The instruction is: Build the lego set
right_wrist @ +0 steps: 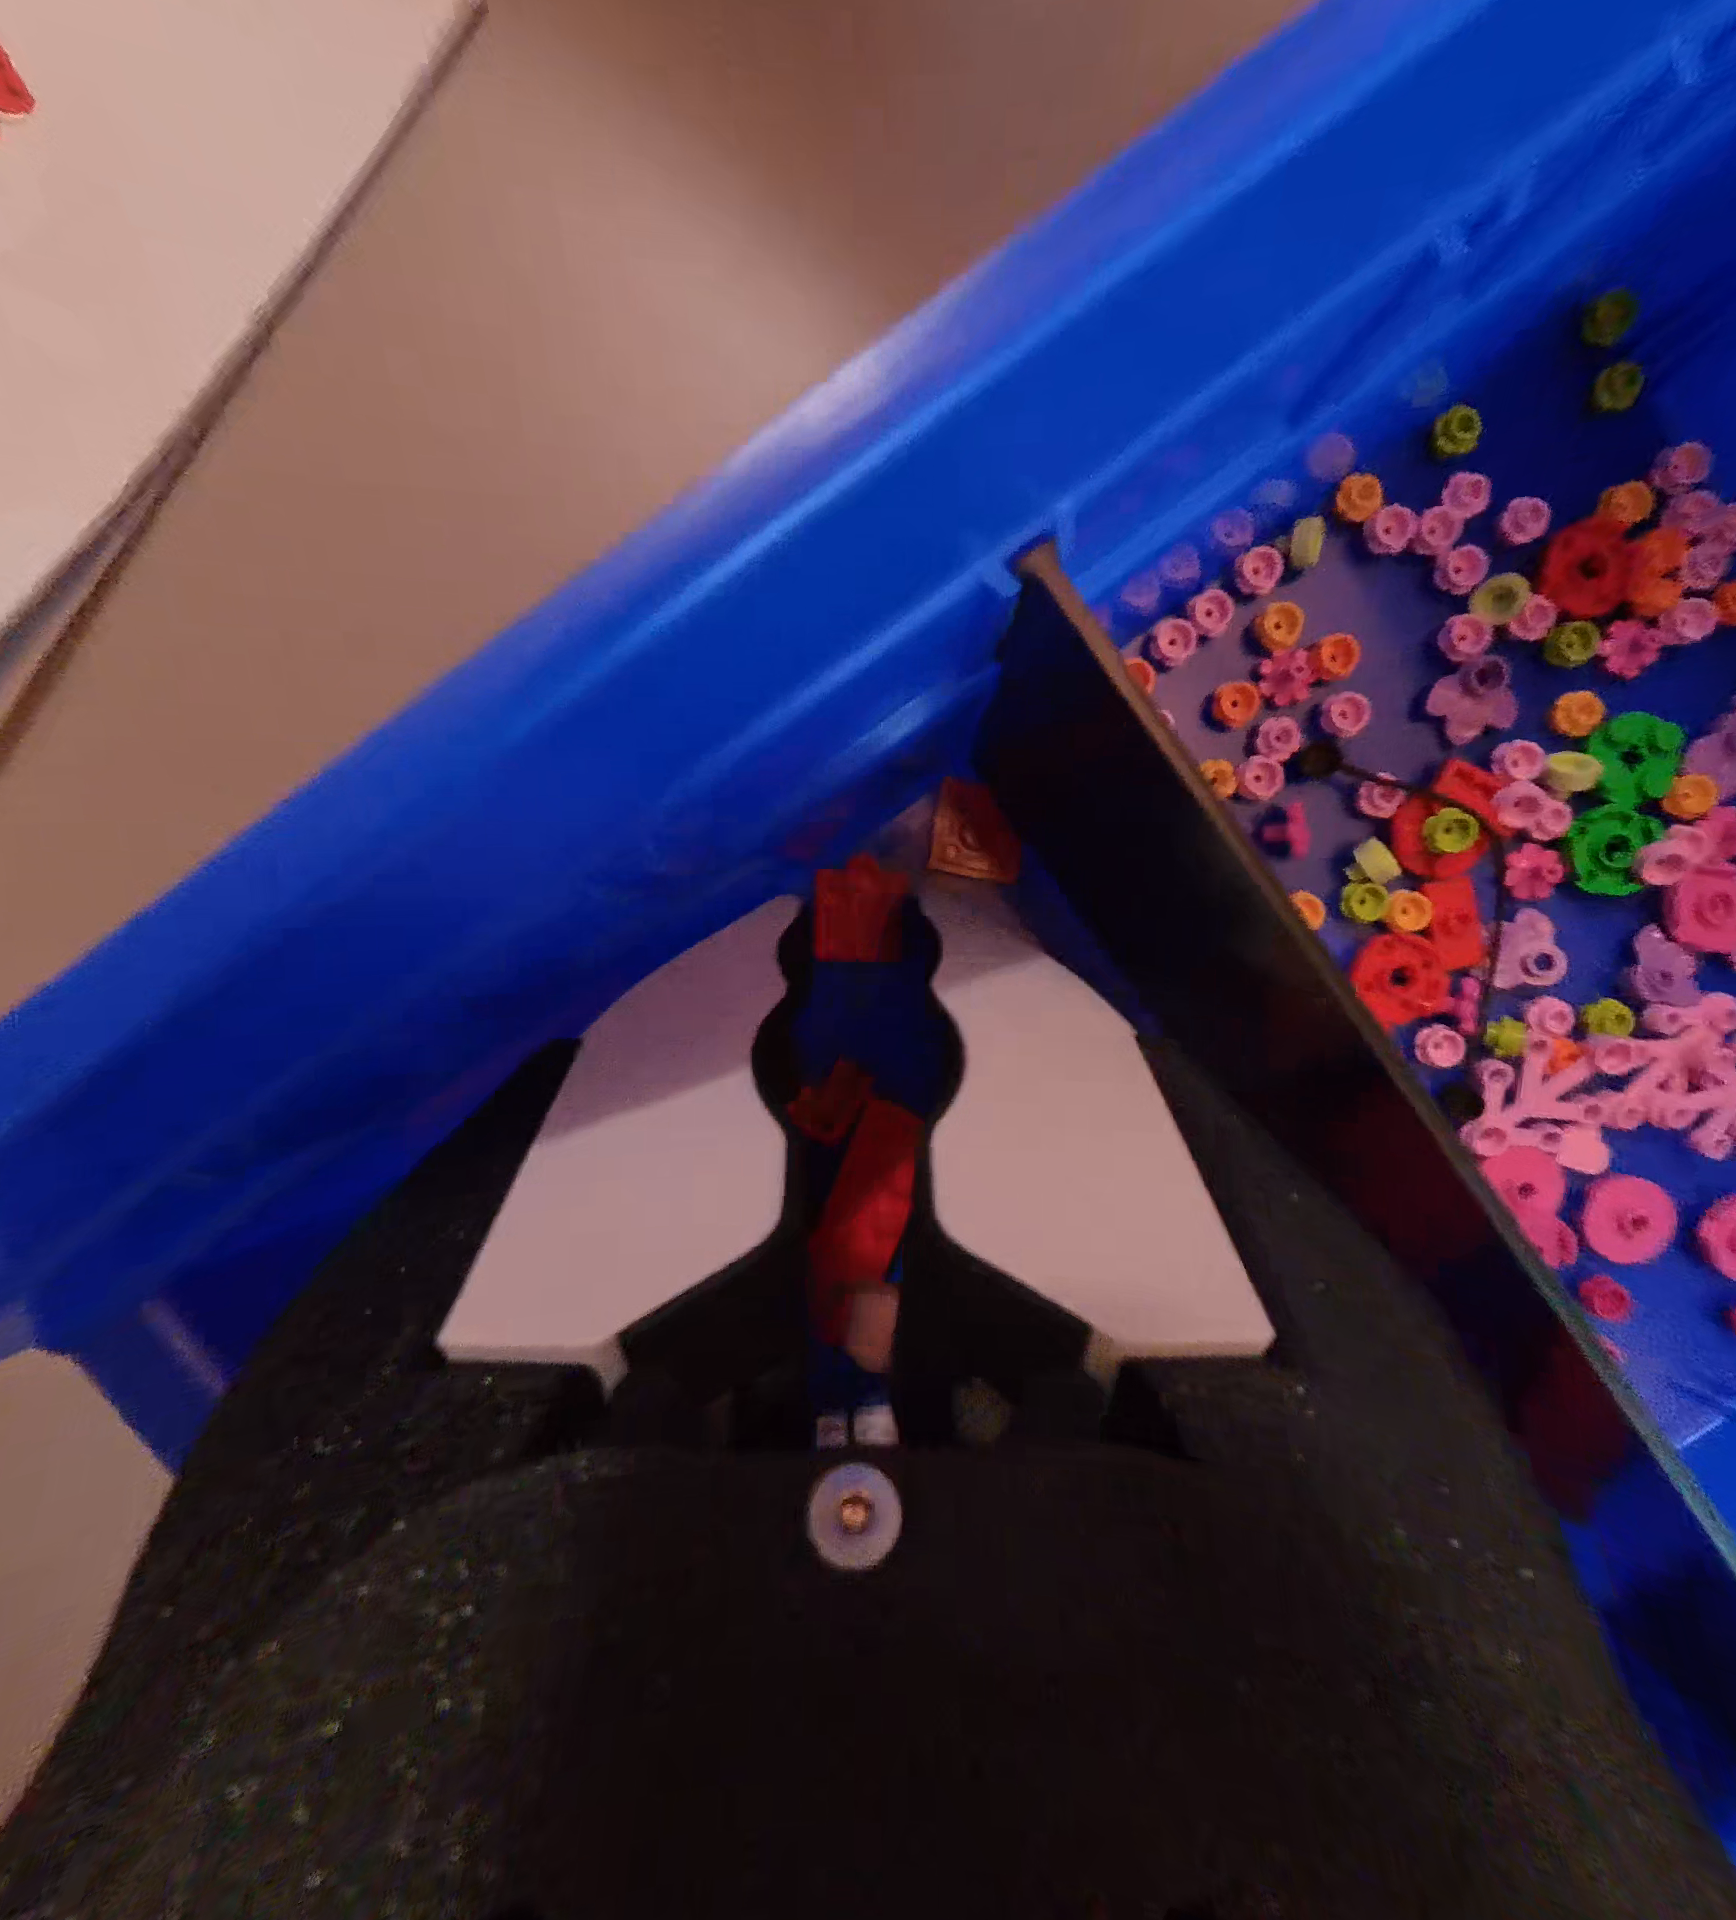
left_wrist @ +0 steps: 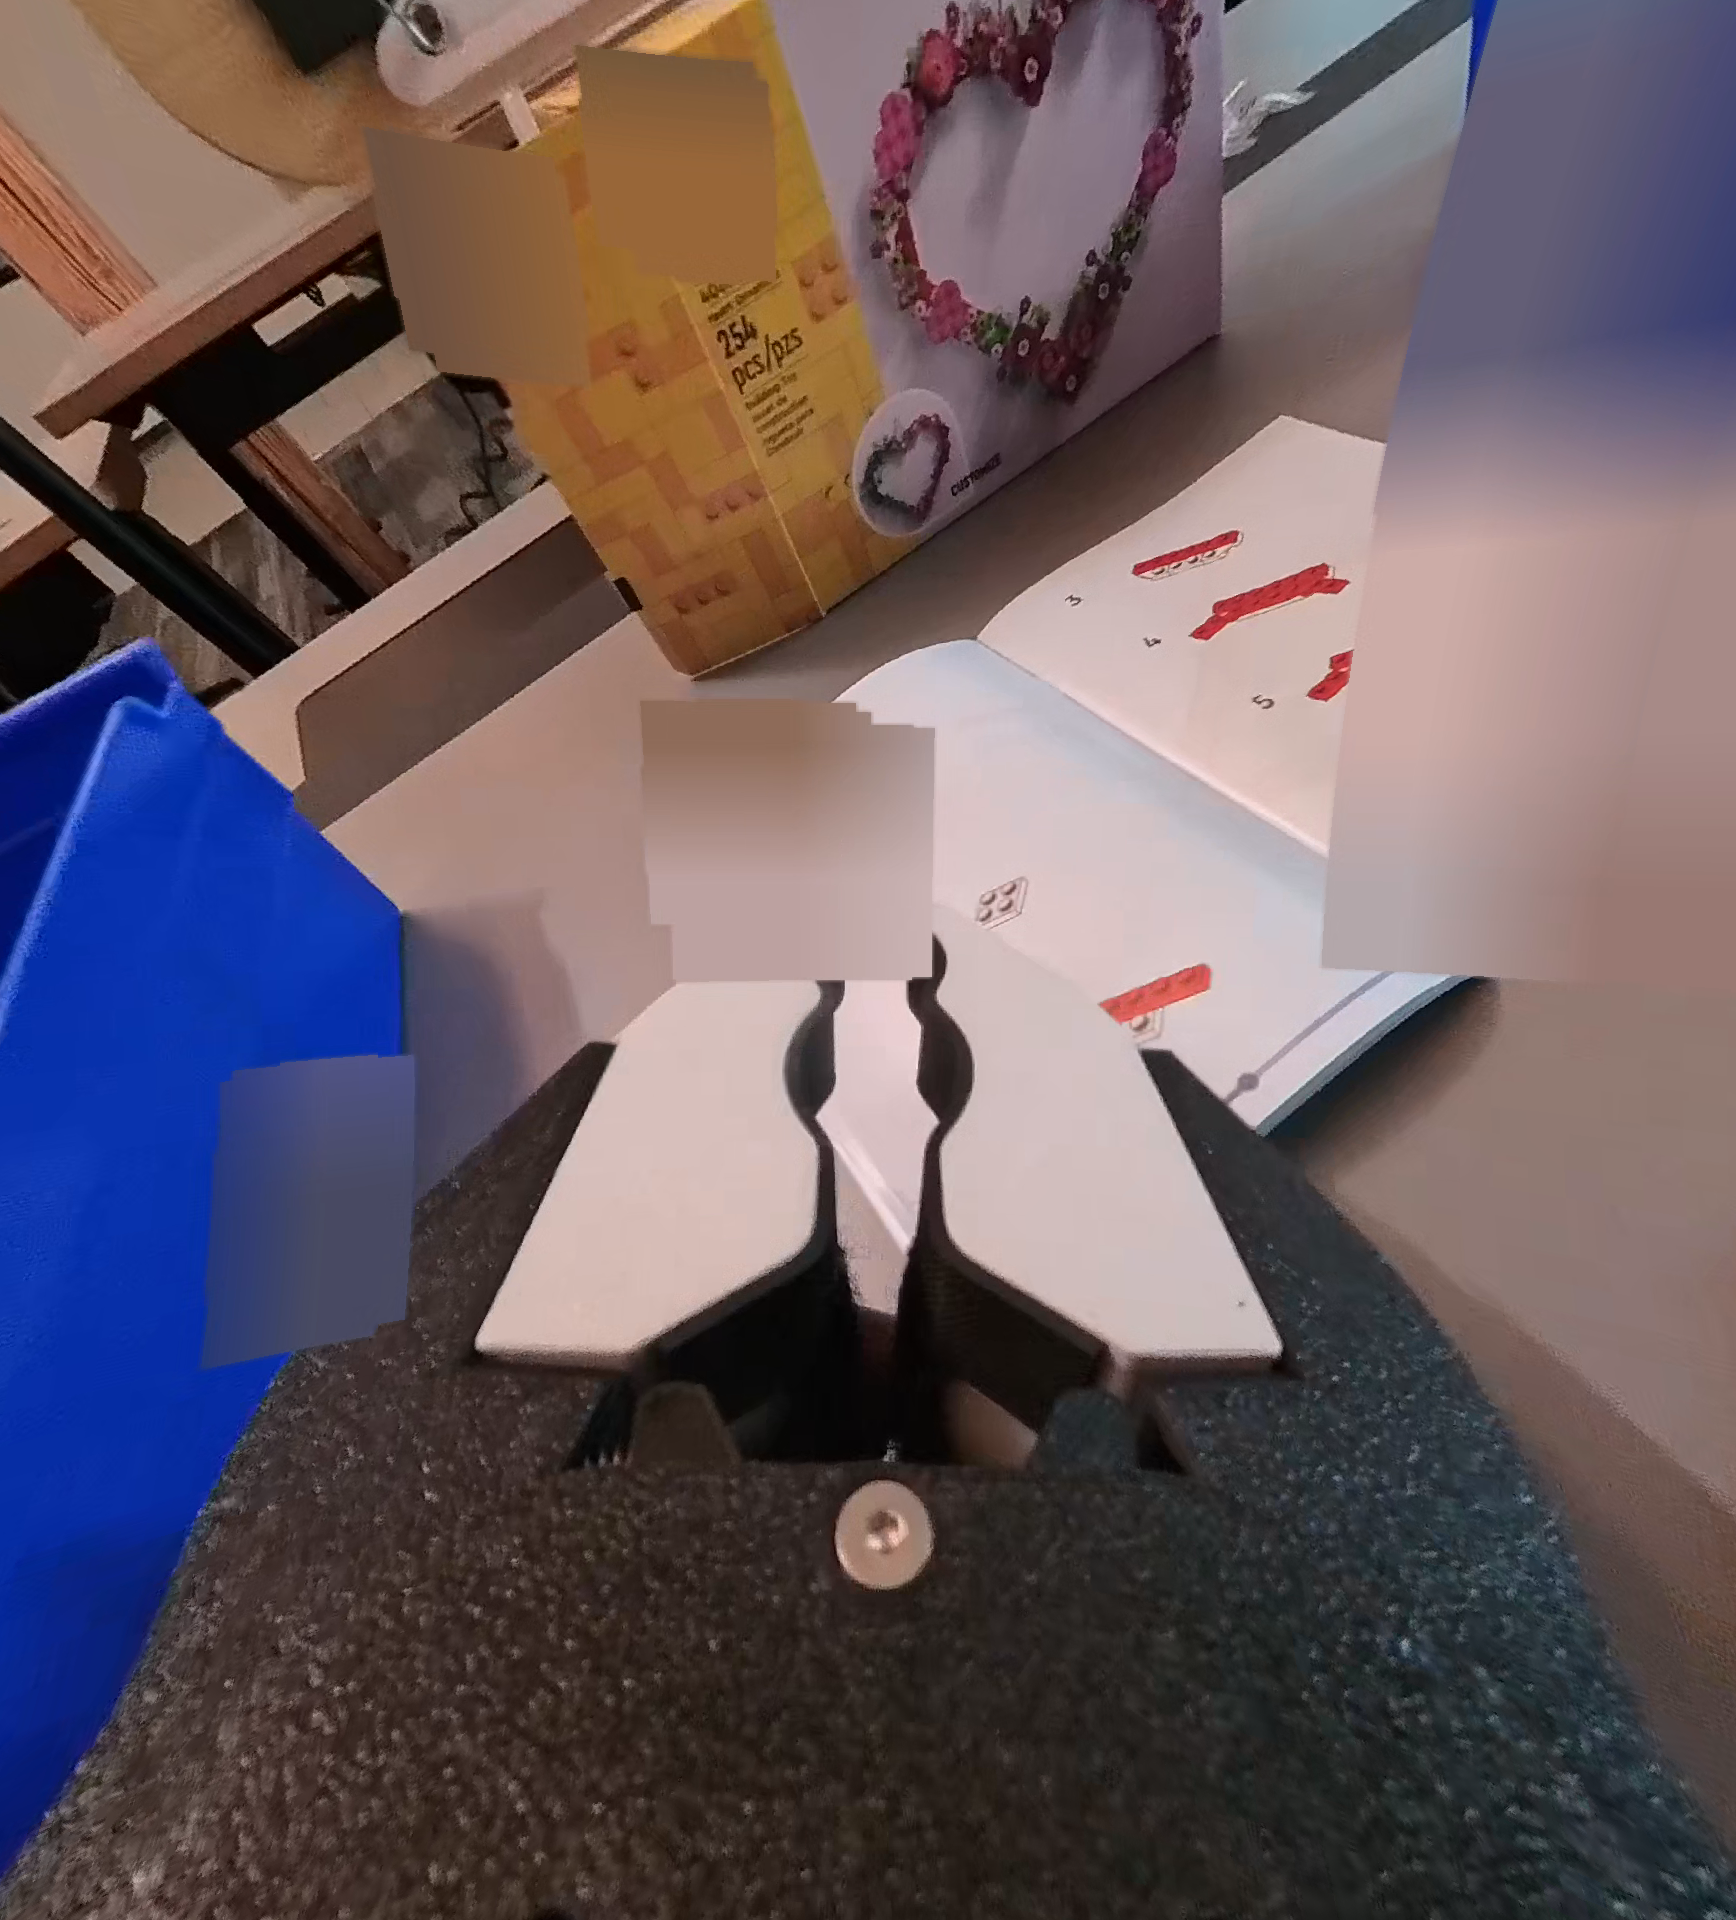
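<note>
My left gripper (left_wrist: 876, 982) hovers over the open instruction booklet (left_wrist: 1103, 790). Its jaws stand close with a narrow gap, and a blurred patch hides the tips. My right gripper (right_wrist: 859, 914) reaches into the left compartment of the blue bin (right_wrist: 635, 707), against its wall. It is closed on a small red lego piece (right_wrist: 848, 909). More red pieces (right_wrist: 869, 1195) show through the gap below it. A tan plate (right_wrist: 973, 836) lies just past the tips. The view is blurred.
A black divider (right_wrist: 1207, 883) splits the bin. The right compartment holds many small pink, orange, green and red pieces (right_wrist: 1570, 831). The lego box (left_wrist: 843, 312) stands behind the booklet. The bin (left_wrist: 116, 987) is left of my left gripper. The booklet's corner (right_wrist: 116, 312) lies on the tabletop (right_wrist: 531, 312). There is about 35 cm between the tips of the two grippers.
</note>
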Available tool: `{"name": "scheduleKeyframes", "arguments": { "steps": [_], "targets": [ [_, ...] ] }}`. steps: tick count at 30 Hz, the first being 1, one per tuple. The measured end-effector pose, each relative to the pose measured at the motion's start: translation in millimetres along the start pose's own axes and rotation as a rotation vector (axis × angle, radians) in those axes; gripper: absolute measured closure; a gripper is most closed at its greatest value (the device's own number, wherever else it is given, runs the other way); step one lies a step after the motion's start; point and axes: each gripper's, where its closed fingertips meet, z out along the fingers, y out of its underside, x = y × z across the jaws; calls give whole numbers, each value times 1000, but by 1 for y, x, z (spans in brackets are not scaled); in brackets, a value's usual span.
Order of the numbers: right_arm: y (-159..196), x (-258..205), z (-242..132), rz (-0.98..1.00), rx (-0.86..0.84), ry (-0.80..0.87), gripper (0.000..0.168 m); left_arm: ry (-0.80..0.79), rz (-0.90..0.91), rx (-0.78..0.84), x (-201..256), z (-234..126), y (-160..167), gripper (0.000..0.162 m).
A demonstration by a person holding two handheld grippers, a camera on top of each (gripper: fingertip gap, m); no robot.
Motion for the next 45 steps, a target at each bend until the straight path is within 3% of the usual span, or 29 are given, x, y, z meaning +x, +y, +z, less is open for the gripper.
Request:
{"name": "scheduleKeyframes", "arguments": {
  "steps": [3,7,11,14,19,27,45],
  "targets": [
    [0,0,-9,2,27,11,151,-10,-8,28,-3,-7,-2,151],
    [-2,-10,-58,12,170,64,152,-19,-15,40,-5,-13,1,151],
    [-2,-57,-108,-2,363,-26,152,-16,-35,57,-5,-12,3,151],
    [6,-105,-121,-68,428,-125,152,-14,-36,74,-4,-10,-1,151],
    [8,-156,-95,-62,443,-205,152,-5,-26,105,4,-9,-8,151],
    [13,-153,-26,20,250,7,152,4,64,105,12,-9,-5,151],
    [19,-150,-4,50,195,27,151,11,103,89,17,-7,-3,151]
  ]
}}
